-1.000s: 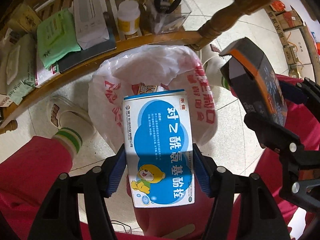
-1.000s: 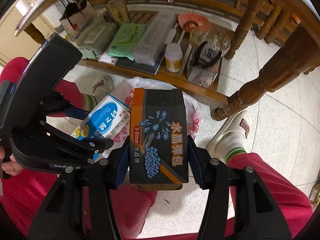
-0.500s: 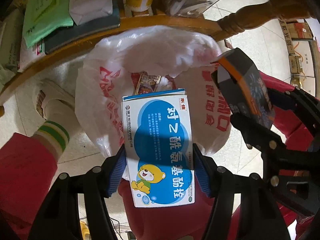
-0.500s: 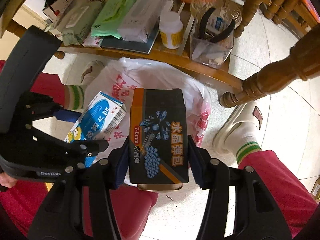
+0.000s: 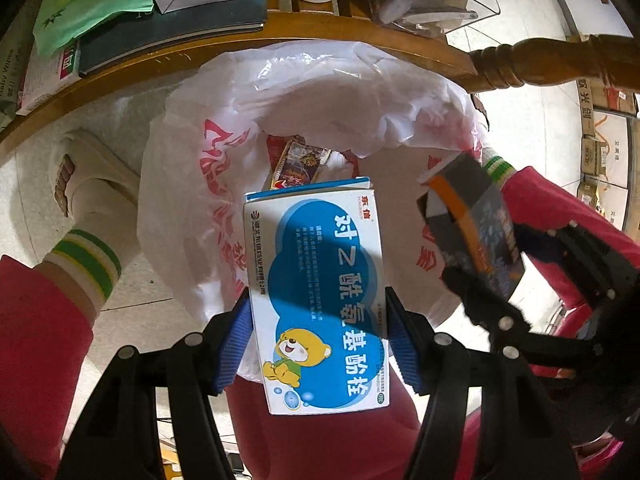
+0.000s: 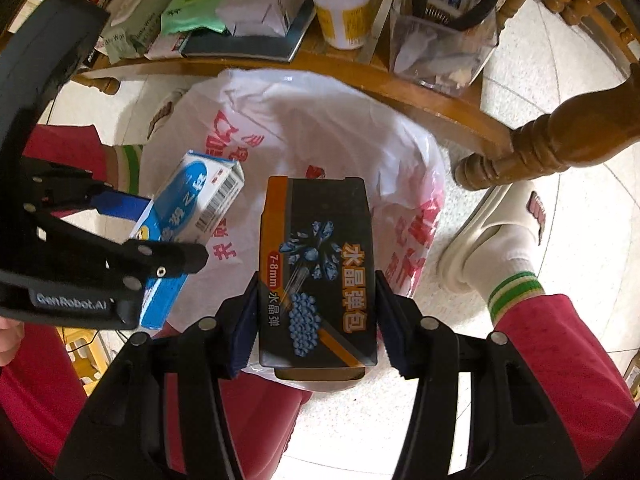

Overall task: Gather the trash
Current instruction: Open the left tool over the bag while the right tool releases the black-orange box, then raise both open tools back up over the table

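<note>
My left gripper (image 5: 318,334) is shut on a blue and white medicine box (image 5: 320,292) with a cartoon bear, held over the open mouth of a white plastic trash bag (image 5: 320,96) with red print. A colourful wrapper (image 5: 298,162) lies inside the bag. My right gripper (image 6: 316,320) is shut on a black and orange box (image 6: 320,268), held above the same bag (image 6: 320,120). The black box shows at the right in the left wrist view (image 5: 472,220). The blue box shows at the left in the right wrist view (image 6: 192,216).
A wooden shelf edge (image 5: 240,46) runs just behind the bag, carrying books, a green pack (image 5: 88,0), a white bottle (image 6: 342,4) and a clear holder (image 6: 444,40). A turned wooden leg (image 6: 560,140) stands right. The person's red-trousered legs and white slippers (image 6: 496,232) flank the bag.
Both grippers have moved forward and down with their boxes, so the bag now fills more of both views and its inside shows. Both grips are unchanged.
</note>
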`<state>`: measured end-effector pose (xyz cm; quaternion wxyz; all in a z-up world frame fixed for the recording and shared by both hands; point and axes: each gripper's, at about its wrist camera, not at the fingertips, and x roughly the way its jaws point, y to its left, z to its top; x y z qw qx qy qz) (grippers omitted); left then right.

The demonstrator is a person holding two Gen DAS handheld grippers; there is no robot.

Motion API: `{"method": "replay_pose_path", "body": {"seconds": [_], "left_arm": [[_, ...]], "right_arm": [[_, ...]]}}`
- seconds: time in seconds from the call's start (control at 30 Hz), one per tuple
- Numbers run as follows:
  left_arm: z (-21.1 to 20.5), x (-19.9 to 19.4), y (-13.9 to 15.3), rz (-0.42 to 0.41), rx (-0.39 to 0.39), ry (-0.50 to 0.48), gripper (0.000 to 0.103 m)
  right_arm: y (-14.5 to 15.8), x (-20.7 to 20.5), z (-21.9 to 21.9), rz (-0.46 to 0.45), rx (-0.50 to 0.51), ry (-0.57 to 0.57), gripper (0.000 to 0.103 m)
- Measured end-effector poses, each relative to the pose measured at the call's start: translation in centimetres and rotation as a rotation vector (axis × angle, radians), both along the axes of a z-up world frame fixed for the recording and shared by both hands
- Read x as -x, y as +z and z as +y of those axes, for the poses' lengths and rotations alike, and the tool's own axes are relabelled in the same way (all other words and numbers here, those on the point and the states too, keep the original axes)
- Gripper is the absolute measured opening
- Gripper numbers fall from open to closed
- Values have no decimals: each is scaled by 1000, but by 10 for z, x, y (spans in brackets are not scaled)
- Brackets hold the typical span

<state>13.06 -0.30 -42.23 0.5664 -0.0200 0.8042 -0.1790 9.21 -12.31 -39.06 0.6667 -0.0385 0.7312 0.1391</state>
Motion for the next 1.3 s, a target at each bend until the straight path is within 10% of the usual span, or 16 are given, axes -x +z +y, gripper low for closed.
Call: {"method": "replay_pose_path", "body": {"seconds": [0.93,1.3], "left_arm": [[4,-3,0,-6,-24,12,72],[16,23,72,-145,-70,-55,82]], "right_arm": [[3,4,6,2,-33,6,68],[89,28,1,-136,-104,-6,83]]}}
